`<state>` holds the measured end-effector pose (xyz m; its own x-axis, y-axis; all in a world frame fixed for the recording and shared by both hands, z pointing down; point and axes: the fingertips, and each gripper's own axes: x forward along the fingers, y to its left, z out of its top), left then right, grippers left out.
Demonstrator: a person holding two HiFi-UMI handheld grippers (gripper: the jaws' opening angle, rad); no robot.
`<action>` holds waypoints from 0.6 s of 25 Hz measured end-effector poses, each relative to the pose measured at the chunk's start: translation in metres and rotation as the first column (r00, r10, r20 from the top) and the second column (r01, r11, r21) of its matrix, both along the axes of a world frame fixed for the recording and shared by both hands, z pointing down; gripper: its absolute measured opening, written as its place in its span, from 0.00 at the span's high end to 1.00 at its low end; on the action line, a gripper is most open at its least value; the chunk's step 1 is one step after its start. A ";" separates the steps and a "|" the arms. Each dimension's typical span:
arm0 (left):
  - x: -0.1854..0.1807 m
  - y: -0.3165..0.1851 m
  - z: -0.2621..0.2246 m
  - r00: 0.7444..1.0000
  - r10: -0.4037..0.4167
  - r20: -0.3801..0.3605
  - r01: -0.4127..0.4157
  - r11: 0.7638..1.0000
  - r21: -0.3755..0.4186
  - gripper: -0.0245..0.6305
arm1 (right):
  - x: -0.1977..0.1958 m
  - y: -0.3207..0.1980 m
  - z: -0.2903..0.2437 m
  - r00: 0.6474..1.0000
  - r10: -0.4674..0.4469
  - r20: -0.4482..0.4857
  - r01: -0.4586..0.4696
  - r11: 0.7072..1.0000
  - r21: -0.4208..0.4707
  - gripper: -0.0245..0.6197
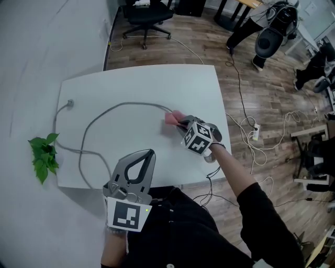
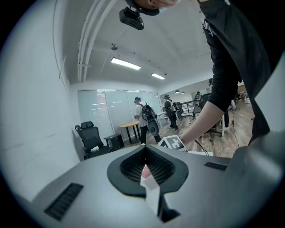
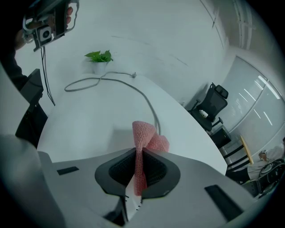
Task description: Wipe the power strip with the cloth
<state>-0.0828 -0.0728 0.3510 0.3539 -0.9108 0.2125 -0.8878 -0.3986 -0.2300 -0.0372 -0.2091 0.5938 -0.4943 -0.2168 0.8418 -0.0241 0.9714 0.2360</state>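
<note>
Nearest, the left gripper (image 1: 148, 154) is over the near edge of the white table (image 1: 131, 89), jaws pressed together, nothing between. Farther, the right gripper (image 3: 139, 156) pinches the pink cloth (image 3: 145, 137) where the grey cable (image 1: 120, 105) ends; a power strip I cannot make out.

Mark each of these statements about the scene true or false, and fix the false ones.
1. The right gripper is shut on the pink cloth. True.
2. The left gripper grips the grey cable. False: its jaws are together on nothing, clear of the cable.
3. A green plant sits by the edge of the table. True.
4. The black office chair stands on the table. False: it stands on the wooden floor beyond the table.
</note>
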 end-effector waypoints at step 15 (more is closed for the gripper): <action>0.037 -0.011 -0.005 0.993 0.121 -0.010 -0.121 0.992 0.019 0.94 | 0.052 0.026 -0.002 0.997 0.083 0.010 -0.082 0.996 -0.020 0.88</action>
